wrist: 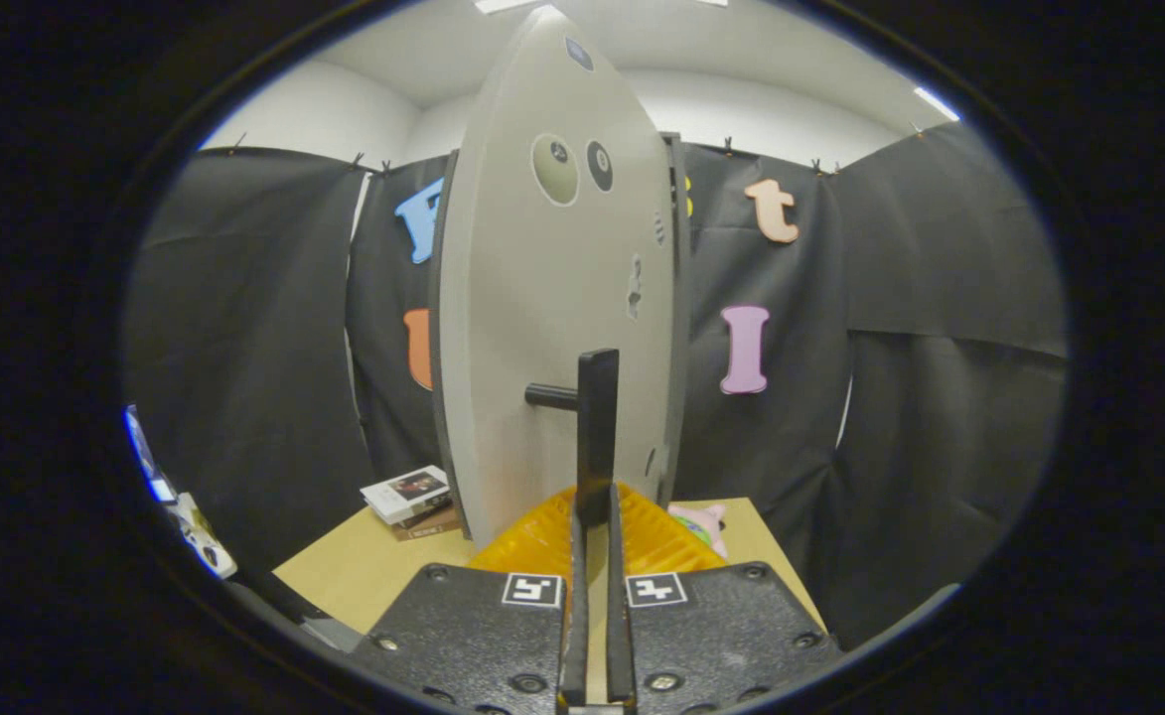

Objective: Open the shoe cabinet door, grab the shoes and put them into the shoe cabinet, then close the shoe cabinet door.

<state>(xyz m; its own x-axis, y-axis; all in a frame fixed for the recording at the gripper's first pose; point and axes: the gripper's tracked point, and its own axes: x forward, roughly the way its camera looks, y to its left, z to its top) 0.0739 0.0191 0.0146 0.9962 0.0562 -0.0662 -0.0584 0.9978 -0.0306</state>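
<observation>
Your shoe cabinet door stands edge-on just ahead, tall axis upright, swung out toward you. Its dark bar handle runs vertically, lower end caught between the tool fingers, which are drawn narrow on it. The counter has free room left; books lie far left

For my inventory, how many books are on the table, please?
2, stacked left of the cabinet door: pale book on brown book; door may hide others. Jaws grip its handle.
</observation>
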